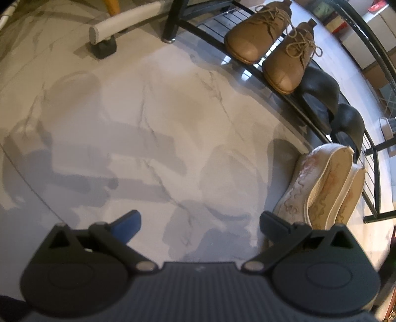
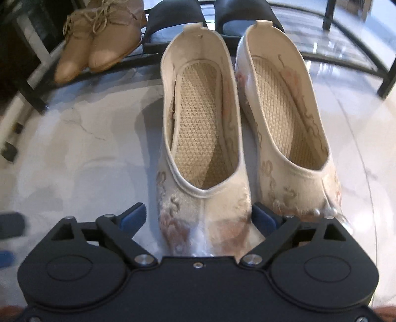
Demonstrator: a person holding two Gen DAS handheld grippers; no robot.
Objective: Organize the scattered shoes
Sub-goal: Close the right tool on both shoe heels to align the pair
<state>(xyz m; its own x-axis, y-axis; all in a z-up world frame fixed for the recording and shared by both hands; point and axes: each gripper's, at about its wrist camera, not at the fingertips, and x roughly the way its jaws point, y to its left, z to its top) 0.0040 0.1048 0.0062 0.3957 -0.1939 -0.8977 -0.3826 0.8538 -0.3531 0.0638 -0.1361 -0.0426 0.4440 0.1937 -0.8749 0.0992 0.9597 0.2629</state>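
A pair of cream embroidered flat shoes stands side by side on the marble floor, heels toward the black shoe rack [image 2: 346, 65]. The toe of the left flat [image 2: 203, 128] lies between the fingers of my right gripper [image 2: 199, 215], which is open; a gap shows at the left finger [image 2: 133, 218], while the right finger sits close against the shoe's side. The other flat [image 2: 284, 111] is just to the right. My left gripper [image 1: 199, 220] hangs open over bare floor with nothing between its fingers; the cream pair [image 1: 319, 188] lies to its right.
On the rack's low shelf [image 1: 198, 27] sit two tan lace-up shoes [image 1: 257, 37] and a pair of black shoes [image 1: 321, 89]. A white bar on a black foot [image 1: 123, 22] stands at the far left. Grey-veined marble floor [image 1: 148, 123] spreads in front of the rack.
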